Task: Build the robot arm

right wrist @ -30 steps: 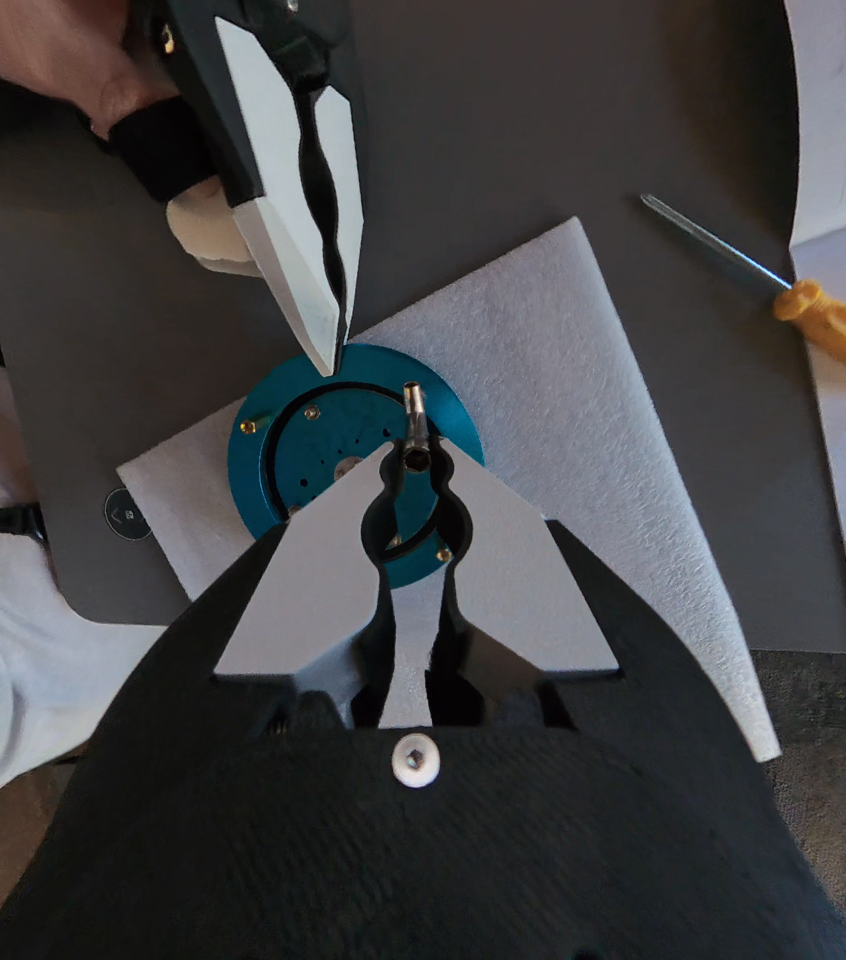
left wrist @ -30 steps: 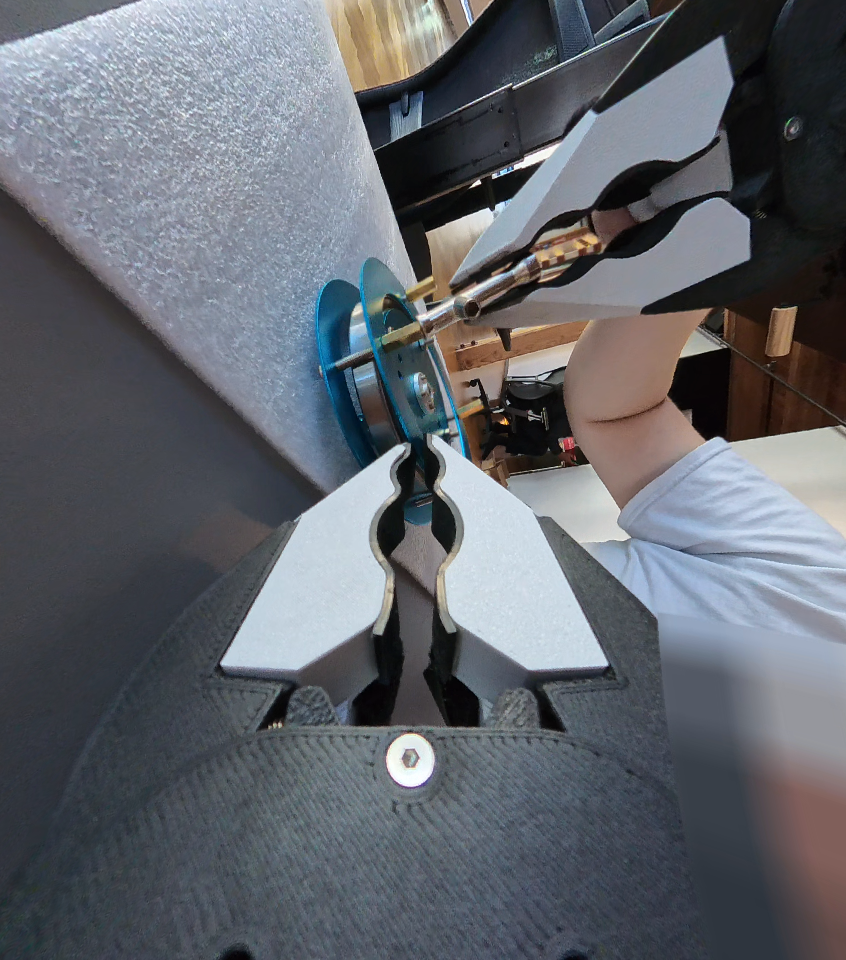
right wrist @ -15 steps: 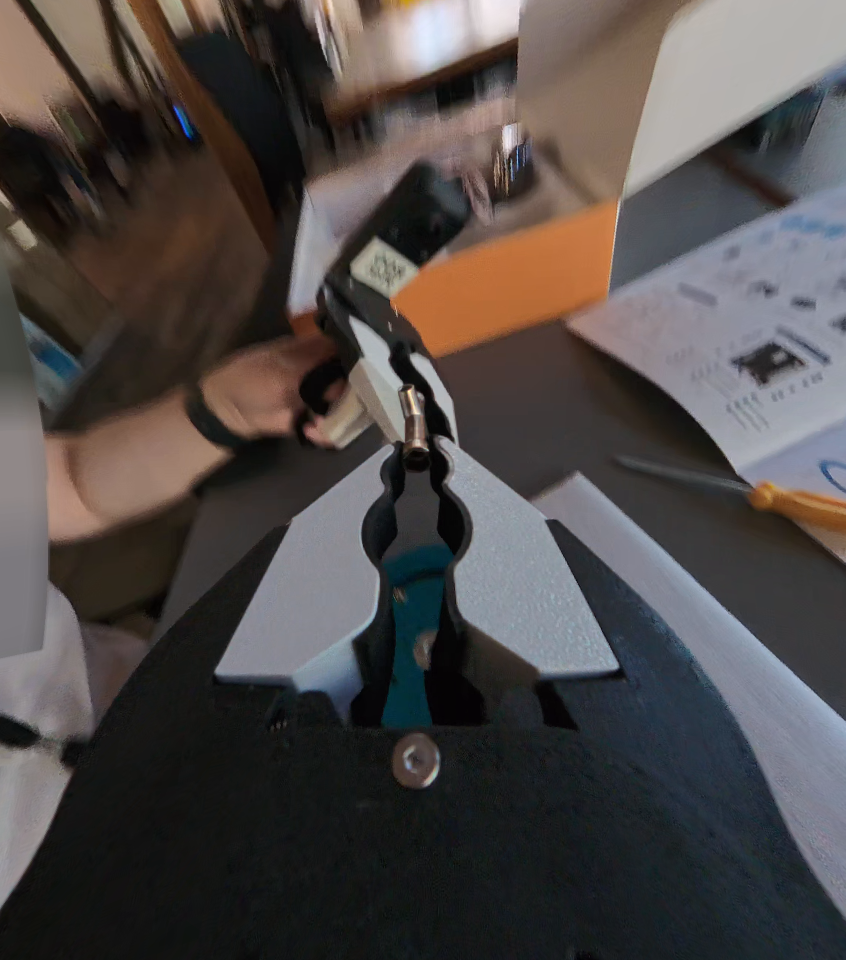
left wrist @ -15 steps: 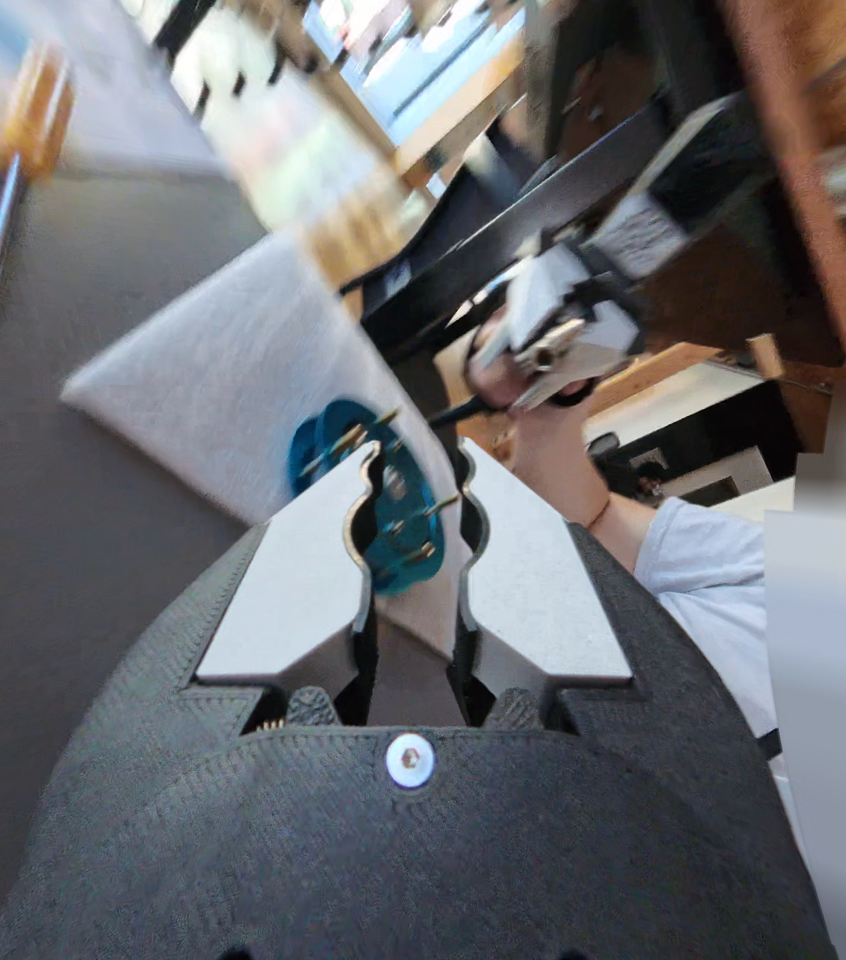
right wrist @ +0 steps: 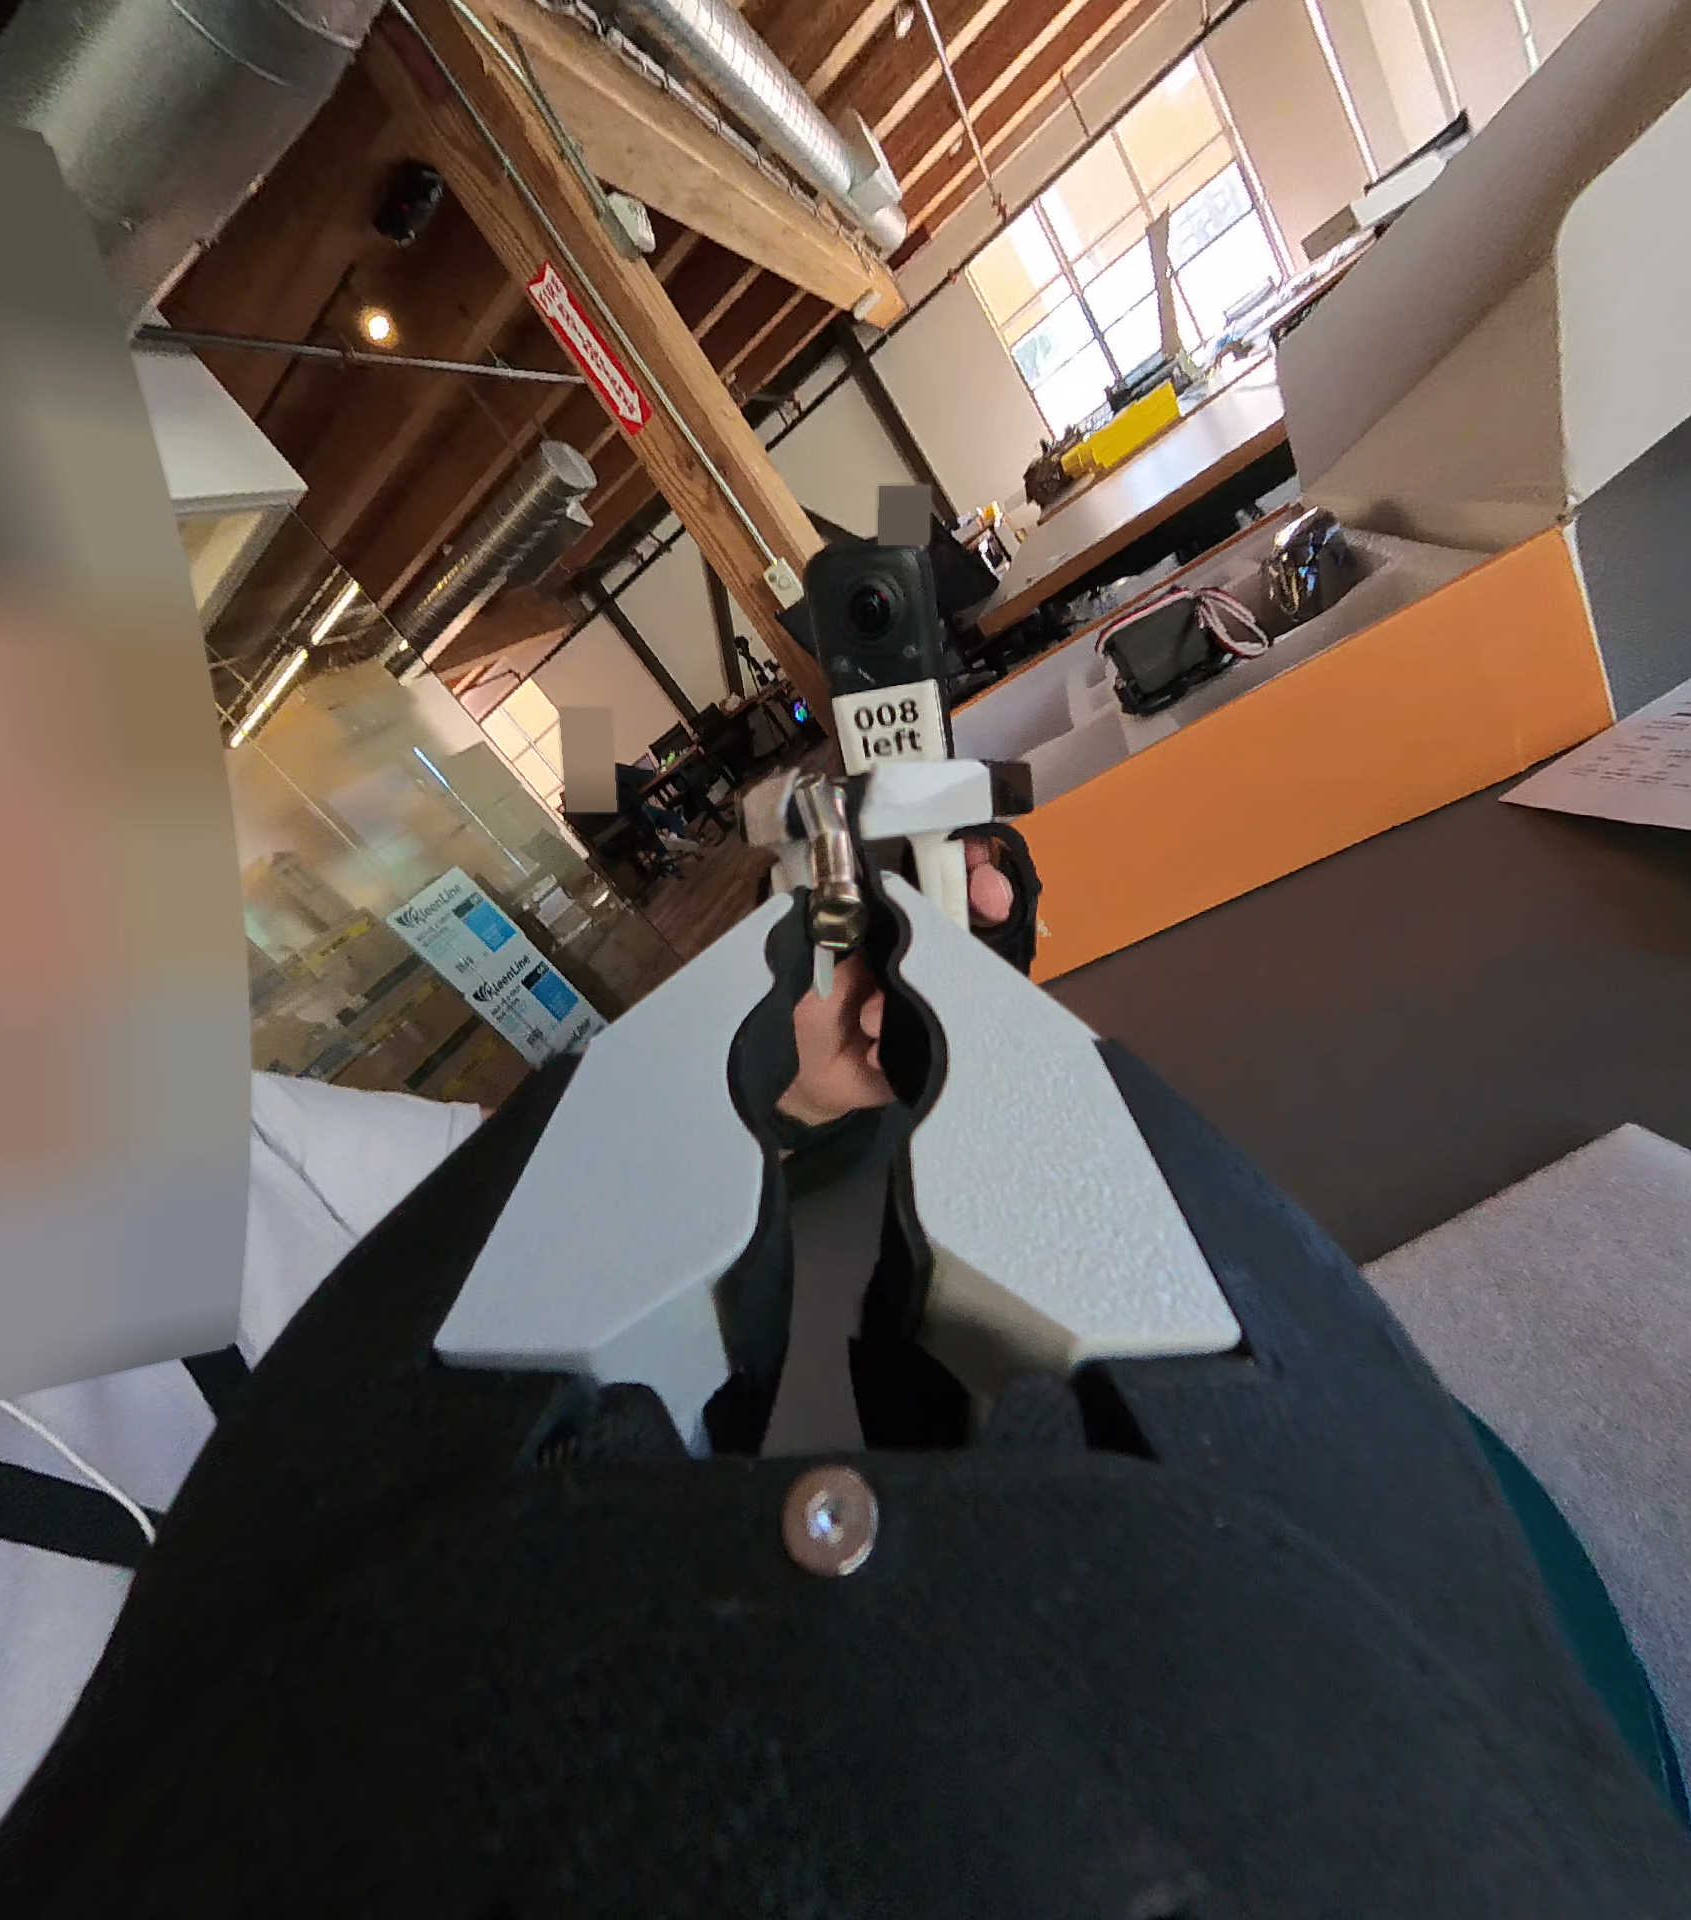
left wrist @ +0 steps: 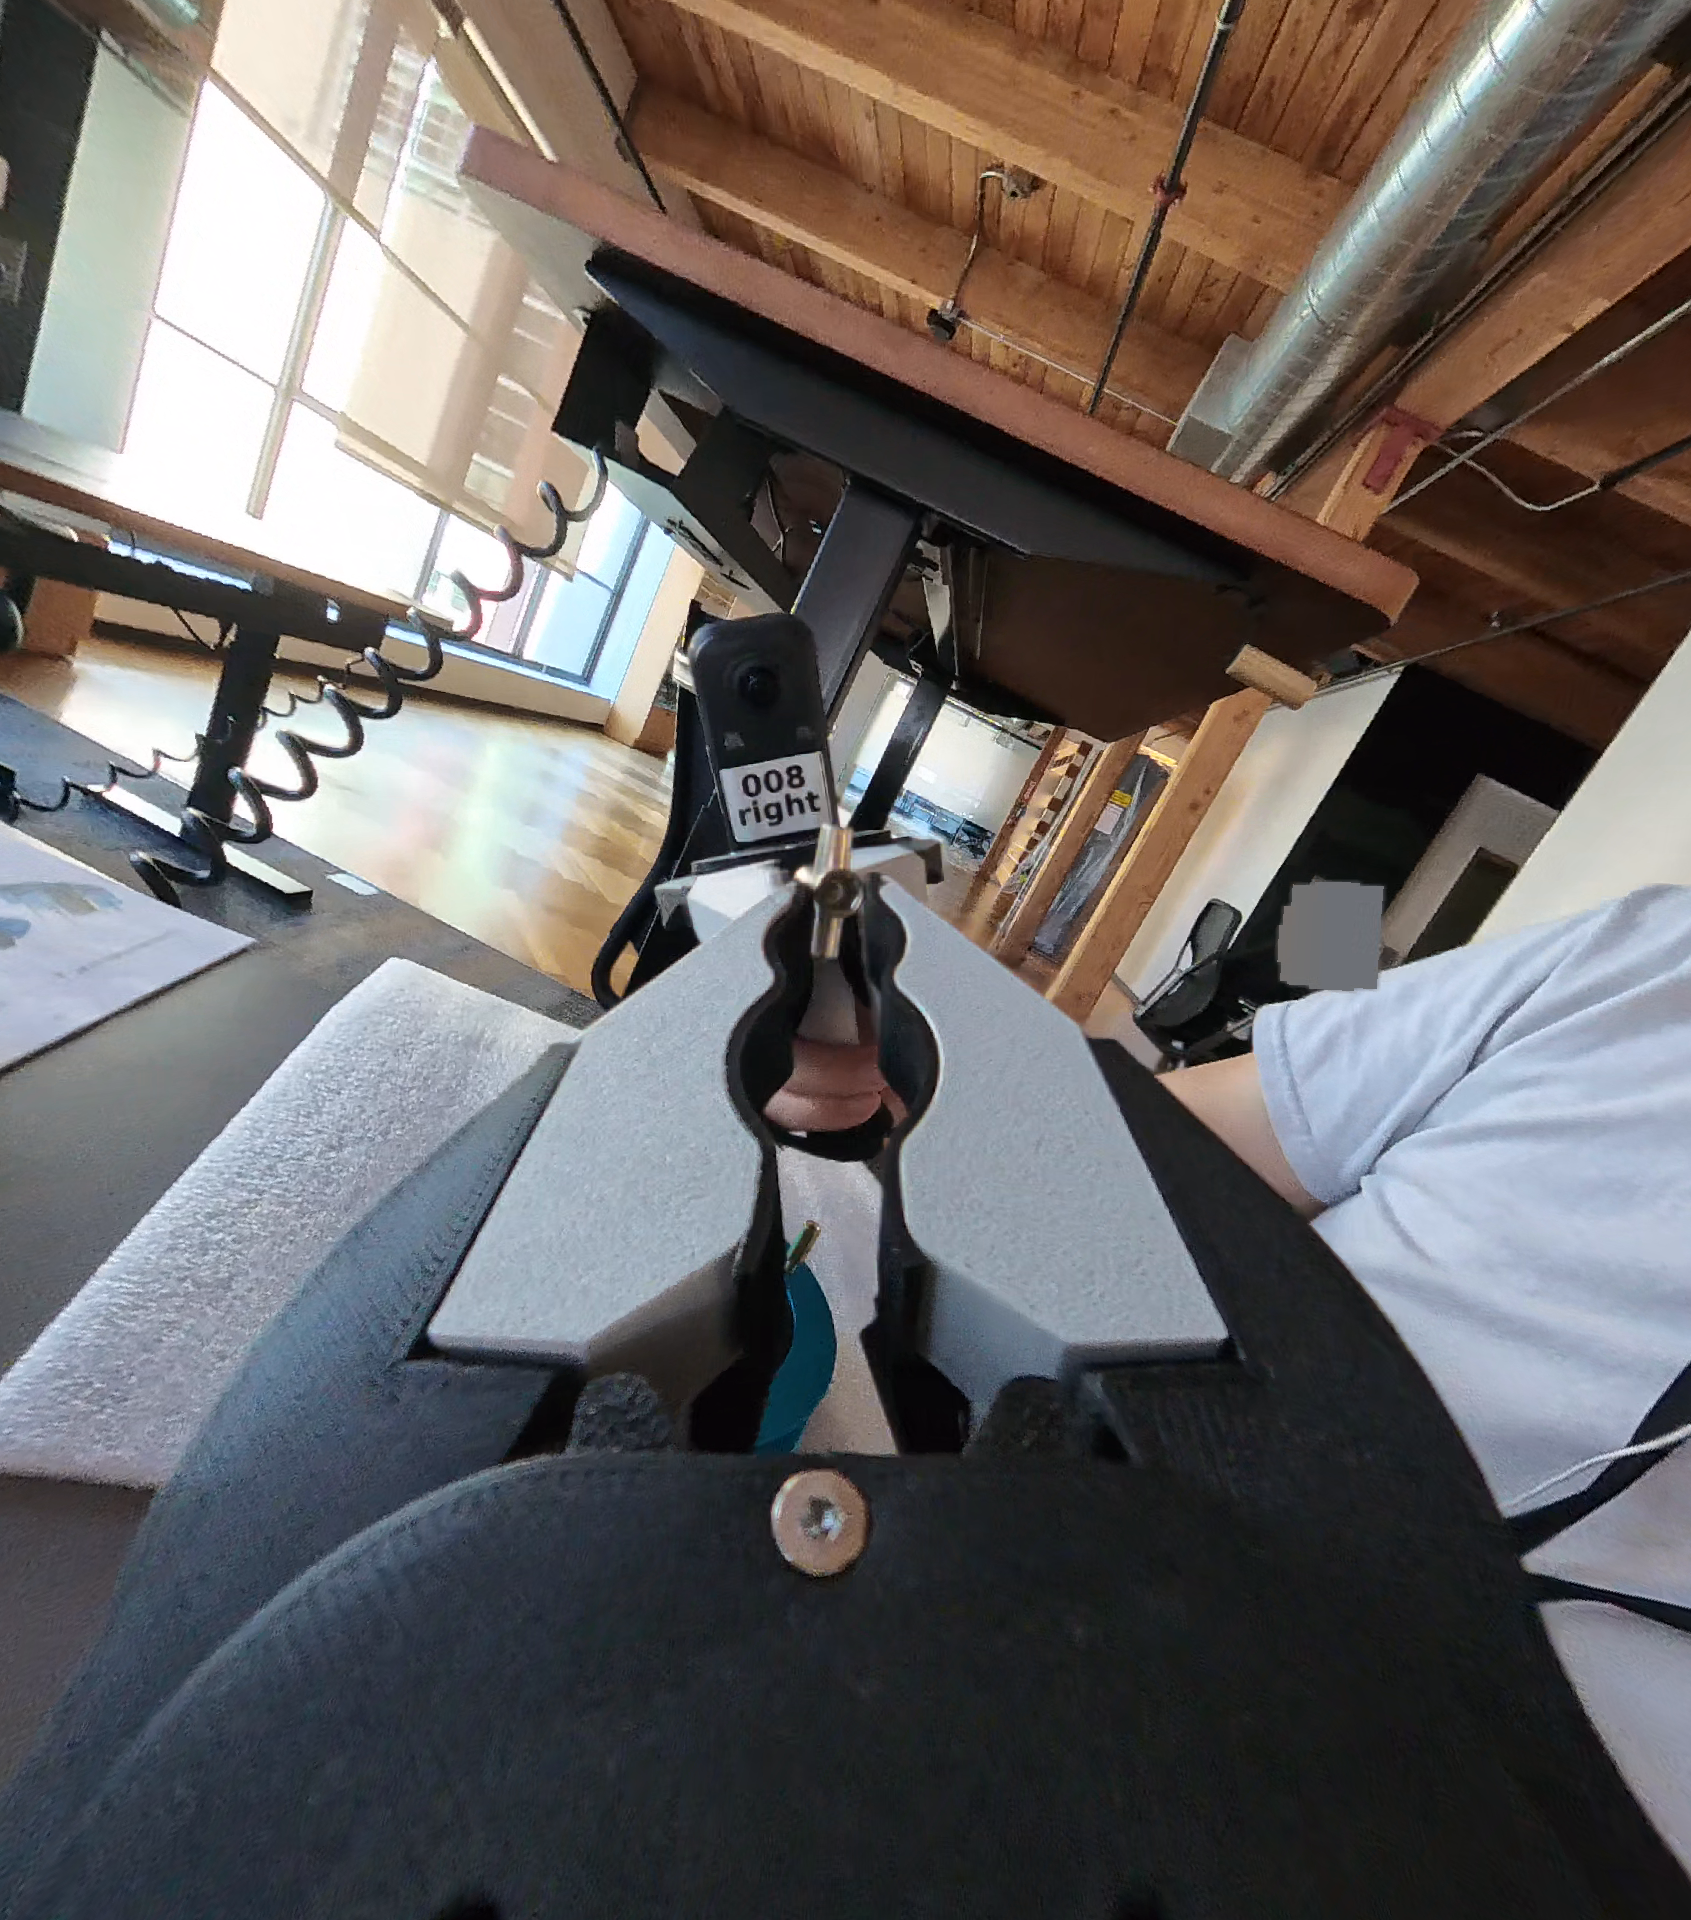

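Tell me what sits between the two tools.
A small silver metal bit, clamped by the right tool and reaching toward the left tool; both wrist views show it.

Right gripper [right wrist: 836,925] clamped on a small silver metal pin [right wrist: 828,878], left gripper [left wrist: 833,914] tip-to-tip facing it, touching the pin [left wrist: 828,902], blue disc assembly [left wrist: 805,1361] on white foam sheet [left wrist: 280,1174] below.

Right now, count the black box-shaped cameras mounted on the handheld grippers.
2. One black box-shaped camera tops the right gripper; the second black box-shaped camera tops the left gripper. No others are in view.
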`<action>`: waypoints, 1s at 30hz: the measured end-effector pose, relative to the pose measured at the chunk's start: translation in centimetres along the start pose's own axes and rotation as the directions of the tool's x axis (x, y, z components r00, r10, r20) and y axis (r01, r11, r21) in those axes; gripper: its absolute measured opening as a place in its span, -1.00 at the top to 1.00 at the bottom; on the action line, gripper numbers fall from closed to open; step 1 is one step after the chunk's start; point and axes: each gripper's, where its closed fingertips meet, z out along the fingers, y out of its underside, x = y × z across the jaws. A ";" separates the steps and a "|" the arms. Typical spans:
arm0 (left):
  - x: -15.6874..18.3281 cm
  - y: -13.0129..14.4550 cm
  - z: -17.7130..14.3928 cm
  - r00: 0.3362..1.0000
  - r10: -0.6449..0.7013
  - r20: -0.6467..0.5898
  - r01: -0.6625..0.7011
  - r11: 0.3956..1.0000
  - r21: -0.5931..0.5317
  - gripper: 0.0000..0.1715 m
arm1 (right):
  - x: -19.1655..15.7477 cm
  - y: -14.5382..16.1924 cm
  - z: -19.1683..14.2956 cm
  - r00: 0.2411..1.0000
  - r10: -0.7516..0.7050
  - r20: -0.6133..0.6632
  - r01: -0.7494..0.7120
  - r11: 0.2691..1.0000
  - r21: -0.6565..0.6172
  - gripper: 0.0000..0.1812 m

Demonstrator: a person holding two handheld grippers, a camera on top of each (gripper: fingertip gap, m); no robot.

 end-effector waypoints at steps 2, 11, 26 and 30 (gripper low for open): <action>0.2 -0.1 -0.1 0.999 0.033 0.010 -0.033 0.999 -0.002 0.93 | -0.1 0.5 0.2 1.000 -0.003 0.006 0.004 1.000 -0.029 0.92; -1.4 2.2 -0.2 0.993 0.007 0.117 0.011 0.988 -0.156 0.92 | 1.9 4.7 0.2 0.989 -0.095 -0.116 0.046 0.930 -0.364 0.63; -1.6 5.0 0.7 0.991 -0.010 0.131 0.050 0.949 -0.311 0.91 | 2.6 5.2 -1.4 0.968 -0.209 -0.142 0.112 0.858 -0.501 0.94; -0.5 2.6 0.3 0.997 -0.022 0.072 0.035 0.980 -0.195 0.51 | 0.1 2.3 -1.5 0.984 -0.177 -0.020 0.163 0.940 -0.298 0.95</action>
